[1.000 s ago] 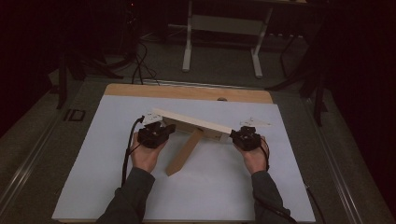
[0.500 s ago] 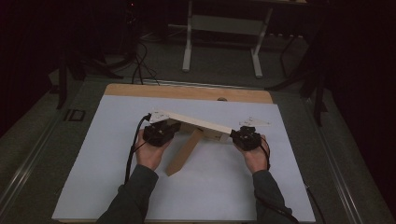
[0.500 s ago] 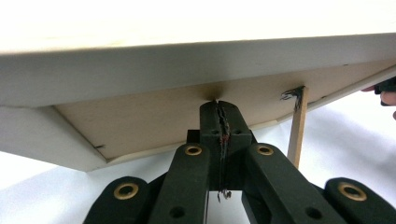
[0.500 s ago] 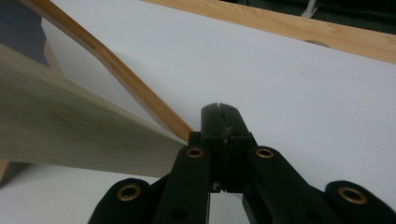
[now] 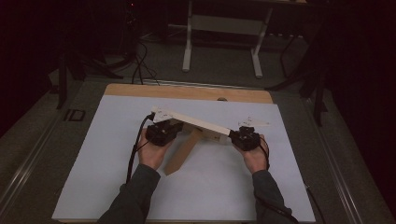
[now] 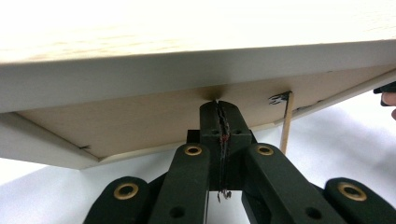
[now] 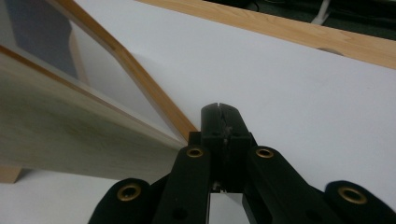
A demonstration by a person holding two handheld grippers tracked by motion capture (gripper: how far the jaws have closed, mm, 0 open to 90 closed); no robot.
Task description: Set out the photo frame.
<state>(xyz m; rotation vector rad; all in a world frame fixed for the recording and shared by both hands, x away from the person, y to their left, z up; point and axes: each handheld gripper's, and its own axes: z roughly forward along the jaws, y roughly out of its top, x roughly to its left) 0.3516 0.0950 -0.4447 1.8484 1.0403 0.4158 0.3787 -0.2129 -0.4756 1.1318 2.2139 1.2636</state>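
A pale wooden picture frame (image 5: 191, 122) is tilted up off the white table sheet, spanning between my two hands. Its brown back stand (image 5: 180, 154) slants down to the sheet. My left gripper (image 5: 163, 127) is at the frame's left end. In the left gripper view its jaws are shut, tips (image 6: 218, 105) against the underside of the frame (image 6: 140, 126), nothing between them. My right gripper (image 5: 239, 135) is at the frame's right end. In the right gripper view it (image 7: 219, 108) is shut and empty, beside the corner of the frame (image 7: 56, 121).
The white sheet (image 5: 210, 191) covers a wooden table whose bare edge (image 5: 187, 92) shows at the back. Beyond it, on the dark floor, stand a metal rack's legs (image 5: 187, 51) and loose cables (image 5: 140, 65). Grey rails run along both sides of the table.
My left gripper has shifted slightly to the right under the frame's left end. The right gripper and the frame's right end have stayed in place.
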